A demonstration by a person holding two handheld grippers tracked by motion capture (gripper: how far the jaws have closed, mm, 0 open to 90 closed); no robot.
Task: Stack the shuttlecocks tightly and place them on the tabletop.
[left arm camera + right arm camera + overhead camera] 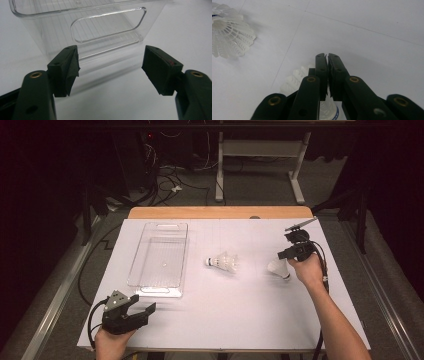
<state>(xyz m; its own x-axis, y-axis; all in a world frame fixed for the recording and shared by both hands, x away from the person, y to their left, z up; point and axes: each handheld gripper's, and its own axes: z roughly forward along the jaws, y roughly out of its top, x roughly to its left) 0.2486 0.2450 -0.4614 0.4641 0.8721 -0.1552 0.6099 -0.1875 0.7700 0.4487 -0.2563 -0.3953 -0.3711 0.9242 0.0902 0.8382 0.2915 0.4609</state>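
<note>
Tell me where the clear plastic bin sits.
In the high view, the clear plastic bin sits on the table's left half, left of the middle shuttlecock and just beyond the left hand-held gripper.

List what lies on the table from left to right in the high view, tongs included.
Left tongs → clear plastic bin → first shuttlecock → second shuttlecock → right tongs, closed on that second shuttlecock.

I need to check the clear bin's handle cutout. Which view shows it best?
The left gripper view: the clear bin shows its end-wall cutout close up. The high view gives its whole outline, small. The right gripper view looks elsewhere.
</note>
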